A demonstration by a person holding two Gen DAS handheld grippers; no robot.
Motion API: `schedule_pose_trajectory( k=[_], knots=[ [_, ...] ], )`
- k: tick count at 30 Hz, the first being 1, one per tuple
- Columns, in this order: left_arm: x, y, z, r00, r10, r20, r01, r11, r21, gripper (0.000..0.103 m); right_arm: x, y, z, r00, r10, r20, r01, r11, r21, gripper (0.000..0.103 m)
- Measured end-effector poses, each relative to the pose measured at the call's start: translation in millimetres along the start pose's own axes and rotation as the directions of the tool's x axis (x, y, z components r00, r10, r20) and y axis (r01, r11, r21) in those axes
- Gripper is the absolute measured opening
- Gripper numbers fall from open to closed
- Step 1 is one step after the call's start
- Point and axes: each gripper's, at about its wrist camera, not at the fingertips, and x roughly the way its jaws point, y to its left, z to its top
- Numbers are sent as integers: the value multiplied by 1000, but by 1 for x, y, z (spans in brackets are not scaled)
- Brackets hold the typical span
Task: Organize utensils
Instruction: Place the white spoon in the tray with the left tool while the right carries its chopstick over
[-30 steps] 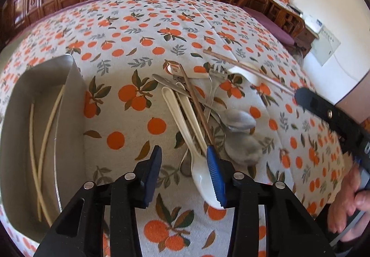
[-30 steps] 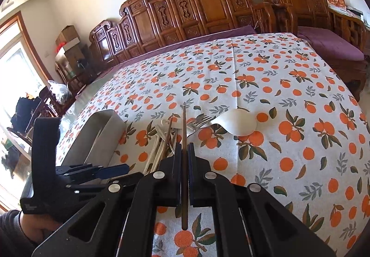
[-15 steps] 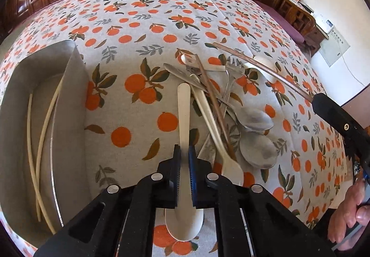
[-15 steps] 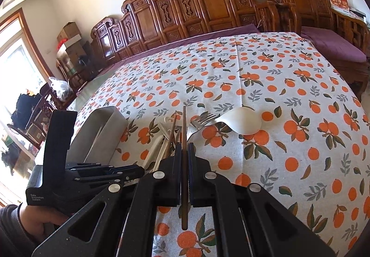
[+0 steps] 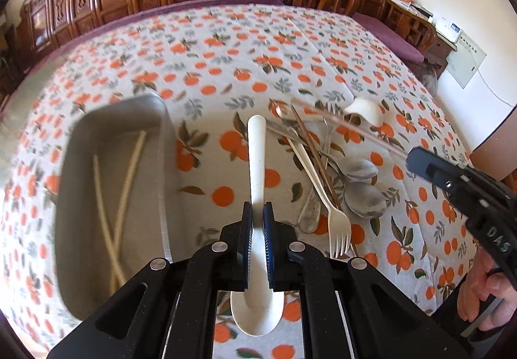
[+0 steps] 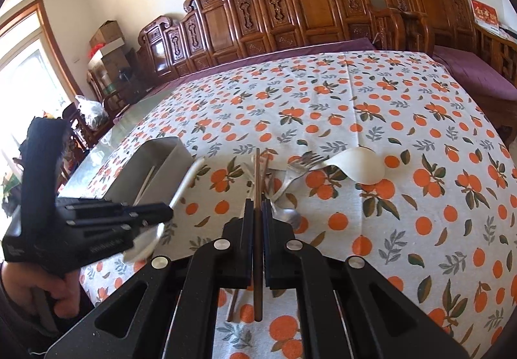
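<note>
Left gripper (image 5: 257, 223) was clamped on white spoon (image 5: 257, 165), lifted beside grey tray (image 5: 161, 165); right gripper (image 6: 258, 213) pinched brown chopstick (image 6: 257, 184) above utensil pile (image 5: 326, 171). Risk: narrow handle grip, spoon could pivot and slip

White spoon (image 5: 257, 158), grey tray (image 5: 113, 120), orange-fruit tablecloth (image 5: 258, 68) (leaves green-grey), brown chopstick (image 6: 257, 184)

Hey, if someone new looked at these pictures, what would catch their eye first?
Probably the left gripper clamped on a white spoon, lifted between the grey tray and the utensil pile. Next, the right gripper pinching a brown chopstick over the orange-print tablecloth.
</note>
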Motion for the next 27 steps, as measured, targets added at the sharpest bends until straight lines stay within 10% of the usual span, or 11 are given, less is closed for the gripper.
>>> schedule_pose_trajectory(
  k=[13, 27],
  knots=[
    [-55, 31, 6, 994, 44, 96, -47, 998, 28, 6, -7, 24, -1, 999, 49, 15, -48, 998, -34, 6],
    [-5, 85, -3, 997, 70, 27, -69, 996, -55, 6, 6, 27, -4, 999, 50, -21, -51, 997, -52, 6]
  ],
)
